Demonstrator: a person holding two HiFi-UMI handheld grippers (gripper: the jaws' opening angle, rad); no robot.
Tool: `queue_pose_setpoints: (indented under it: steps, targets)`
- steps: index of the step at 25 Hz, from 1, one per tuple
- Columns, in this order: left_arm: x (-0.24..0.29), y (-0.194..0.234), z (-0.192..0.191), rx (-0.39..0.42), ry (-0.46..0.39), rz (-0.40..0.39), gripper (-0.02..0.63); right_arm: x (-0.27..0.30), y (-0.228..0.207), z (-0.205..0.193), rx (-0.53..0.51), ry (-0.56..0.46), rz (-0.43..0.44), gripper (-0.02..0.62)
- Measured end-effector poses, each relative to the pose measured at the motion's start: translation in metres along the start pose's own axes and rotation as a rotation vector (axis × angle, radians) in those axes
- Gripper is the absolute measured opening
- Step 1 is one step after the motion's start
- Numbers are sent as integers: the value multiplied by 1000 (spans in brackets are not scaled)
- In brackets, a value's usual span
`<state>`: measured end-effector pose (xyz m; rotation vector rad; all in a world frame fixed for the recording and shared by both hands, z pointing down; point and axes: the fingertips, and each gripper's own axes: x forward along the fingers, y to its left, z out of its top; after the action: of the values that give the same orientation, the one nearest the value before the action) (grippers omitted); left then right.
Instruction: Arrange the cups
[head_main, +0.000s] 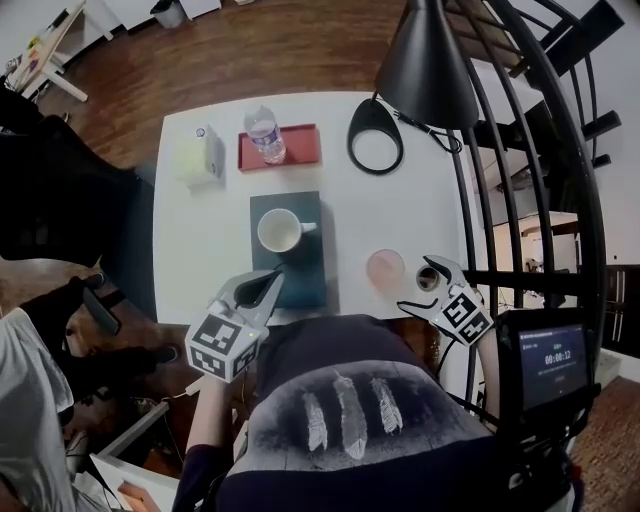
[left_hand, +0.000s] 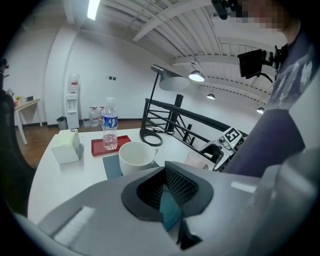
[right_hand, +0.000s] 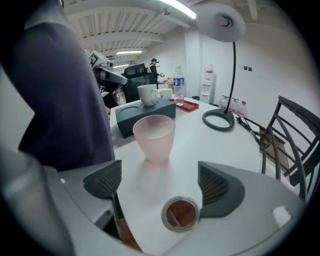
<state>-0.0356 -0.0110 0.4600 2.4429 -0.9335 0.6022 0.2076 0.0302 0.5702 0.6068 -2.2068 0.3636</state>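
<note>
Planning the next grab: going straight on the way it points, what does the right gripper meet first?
Probably the small metal-rimmed cup between the open jaws of the right gripper; the pink cup stands beyond.

White worktop (head_main: 400, 215): tissue box (head_main: 197, 155), red tray (head_main: 300, 145), lamp base (head_main: 351, 140), teal box (head_main: 308, 270), pink cup (head_main: 385, 268); small cup (head_main: 428, 278) just beside it.

We find bare white tabletop (head_main: 430, 200) open between the frosted pink tumbler (head_main: 385, 268) and the black ring-shaped lamp base (head_main: 375, 140); a white ceramic mug (head_main: 281, 231) on a teal block (head_main: 305, 270) obstructs the middle.
</note>
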Motion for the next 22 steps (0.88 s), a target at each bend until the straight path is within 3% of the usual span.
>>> queue_pose_setpoints:
  steps: [9,22]
  targets:
    - [1,-2,-2,-5,14,18,15,45,-1,34,-30,-118,16,477]
    - [-3,-1,-6,-8,41,42,15,78,9,47,-110,-114,97,455]
